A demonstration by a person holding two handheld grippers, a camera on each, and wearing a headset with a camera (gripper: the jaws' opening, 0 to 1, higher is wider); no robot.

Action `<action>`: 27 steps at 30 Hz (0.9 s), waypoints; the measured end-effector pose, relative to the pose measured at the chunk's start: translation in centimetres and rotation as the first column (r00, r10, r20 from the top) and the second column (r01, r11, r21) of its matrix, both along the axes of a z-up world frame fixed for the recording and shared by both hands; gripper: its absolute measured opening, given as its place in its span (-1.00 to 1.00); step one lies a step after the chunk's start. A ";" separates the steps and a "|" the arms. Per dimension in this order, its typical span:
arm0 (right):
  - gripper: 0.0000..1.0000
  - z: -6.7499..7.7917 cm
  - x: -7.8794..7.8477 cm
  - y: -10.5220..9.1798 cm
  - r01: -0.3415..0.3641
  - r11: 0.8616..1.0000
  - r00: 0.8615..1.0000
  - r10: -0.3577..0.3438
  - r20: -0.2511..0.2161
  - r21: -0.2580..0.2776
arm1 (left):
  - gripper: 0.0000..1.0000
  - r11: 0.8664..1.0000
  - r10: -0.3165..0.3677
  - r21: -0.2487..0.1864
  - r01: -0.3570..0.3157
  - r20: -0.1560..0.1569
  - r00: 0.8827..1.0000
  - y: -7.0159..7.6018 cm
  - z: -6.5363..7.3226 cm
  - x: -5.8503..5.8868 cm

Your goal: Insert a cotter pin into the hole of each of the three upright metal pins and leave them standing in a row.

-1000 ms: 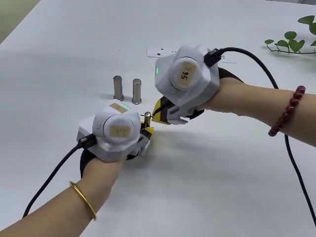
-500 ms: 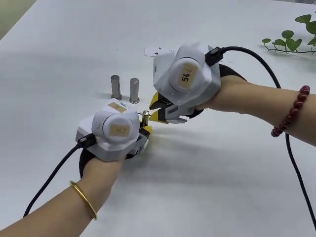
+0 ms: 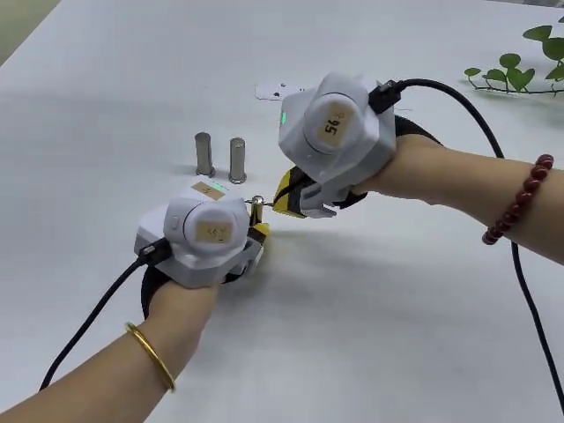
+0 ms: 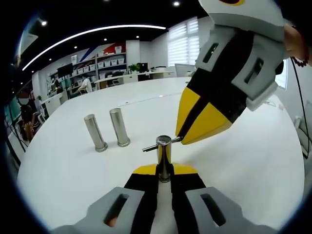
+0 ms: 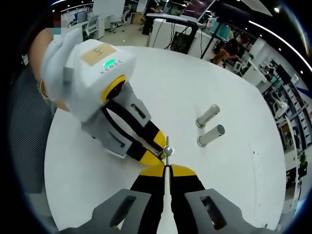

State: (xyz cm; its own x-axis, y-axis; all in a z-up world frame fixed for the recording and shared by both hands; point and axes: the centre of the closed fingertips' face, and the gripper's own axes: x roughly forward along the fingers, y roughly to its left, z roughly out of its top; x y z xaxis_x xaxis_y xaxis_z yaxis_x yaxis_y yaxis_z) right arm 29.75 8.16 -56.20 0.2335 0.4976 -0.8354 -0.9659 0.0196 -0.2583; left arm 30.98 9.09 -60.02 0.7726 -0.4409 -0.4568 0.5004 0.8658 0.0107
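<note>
My left gripper is shut on an upright metal pin, held near its lower half. A thin cotter pin passes through the hole in that pin's head and sticks out on the left. My right gripper is shut on the cotter pin's other end, its yellow tips touching the pin head. In the head view the left gripper and right gripper meet at the held pin. Two more metal pins stand side by side just behind.
A small white paper lies on the white table behind the right gripper. Plant leaves reach in at the far right. Black cables trail from both grippers toward the near edge.
The right gripper has closed the small gap to the held pin's head, and the cotter pin's tip now pokes out the far side. The two standing pins have not moved.
</note>
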 end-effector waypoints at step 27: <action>-0.92 0.3 -0.2 0.9 0.035 0.997 0.999 -0.035 -0.001 0.075 | -0.89 1.000 0.021 -0.004 -0.021 0.001 1.000 0.0 0.1 0.0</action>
State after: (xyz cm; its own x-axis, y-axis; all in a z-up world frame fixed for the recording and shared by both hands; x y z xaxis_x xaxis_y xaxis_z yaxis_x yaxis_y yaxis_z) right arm 29.57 9.02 -55.86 0.2517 0.5508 -0.7957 -0.9643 0.0724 -0.2549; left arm 31.03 9.10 -59.93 0.7818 -0.4268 -0.4545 0.4825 0.8759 0.0075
